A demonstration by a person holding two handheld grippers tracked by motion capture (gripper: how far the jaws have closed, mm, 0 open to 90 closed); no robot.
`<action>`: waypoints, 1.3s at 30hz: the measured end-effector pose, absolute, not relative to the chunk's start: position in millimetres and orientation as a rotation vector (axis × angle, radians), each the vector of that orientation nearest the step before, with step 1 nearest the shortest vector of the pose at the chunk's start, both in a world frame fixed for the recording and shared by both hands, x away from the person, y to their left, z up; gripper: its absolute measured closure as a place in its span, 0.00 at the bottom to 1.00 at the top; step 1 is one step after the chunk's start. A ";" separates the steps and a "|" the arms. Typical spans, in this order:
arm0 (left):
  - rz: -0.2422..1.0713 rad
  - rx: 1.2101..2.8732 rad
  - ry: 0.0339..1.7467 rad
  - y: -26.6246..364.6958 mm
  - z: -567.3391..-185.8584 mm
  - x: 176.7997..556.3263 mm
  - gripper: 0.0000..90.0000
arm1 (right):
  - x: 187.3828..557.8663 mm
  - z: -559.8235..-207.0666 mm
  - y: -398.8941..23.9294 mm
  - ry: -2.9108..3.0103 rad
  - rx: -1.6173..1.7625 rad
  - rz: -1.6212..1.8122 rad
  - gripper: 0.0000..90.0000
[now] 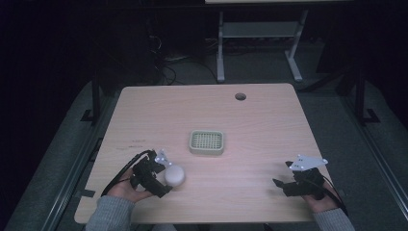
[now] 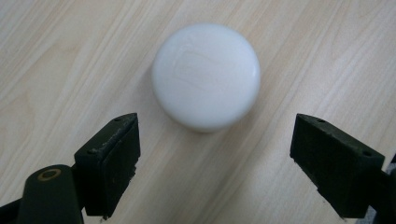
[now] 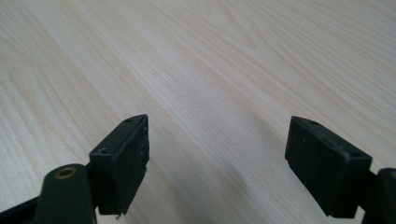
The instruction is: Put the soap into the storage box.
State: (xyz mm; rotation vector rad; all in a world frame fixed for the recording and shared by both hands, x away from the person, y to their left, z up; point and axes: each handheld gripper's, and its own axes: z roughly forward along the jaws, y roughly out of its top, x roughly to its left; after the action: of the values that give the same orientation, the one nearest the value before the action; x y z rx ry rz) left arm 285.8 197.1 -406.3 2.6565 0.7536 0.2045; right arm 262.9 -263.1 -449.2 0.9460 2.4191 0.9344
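White round soap bar (image 2: 206, 75) flat on table; green slotted dish (image 1: 207, 142) nearby, apart.

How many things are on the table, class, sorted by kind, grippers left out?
White round soap bar: 1
Pale green soap dish with a grid top: 1
Total: 2

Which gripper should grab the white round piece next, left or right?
Left. The left gripper is open, right beside the white round piece, which lies just ahead of its jaws. The right gripper, also open, sits far across the table over bare wood.
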 end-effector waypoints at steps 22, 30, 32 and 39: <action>0.190 2.708 0.725 176.7 -410.8 300.2 0.18 | 262.5 -449.5 -263.1 2.426 0.938 0.932 0.24; 0.181 2.720 0.728 171.3 -412.6 303.9 0.18 | 262.0 -449.0 -263.1 2.425 0.941 0.933 0.24; 0.181 2.718 0.737 169.5 -414.0 305.6 0.18 | 261.9 -449.1 -262.9 2.428 0.938 0.930 0.24; 0.170 2.741 0.743 167.2 -417.5 310.3 0.18 | 261.7 -449.0 -262.1 2.429 0.934 0.933 0.24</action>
State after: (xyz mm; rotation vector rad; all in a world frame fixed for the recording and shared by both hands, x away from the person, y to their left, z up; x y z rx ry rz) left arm 310.3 167.2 -417.5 2.7408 0.7427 0.1703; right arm 261.7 -262.1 -449.0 0.9337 2.4288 0.9330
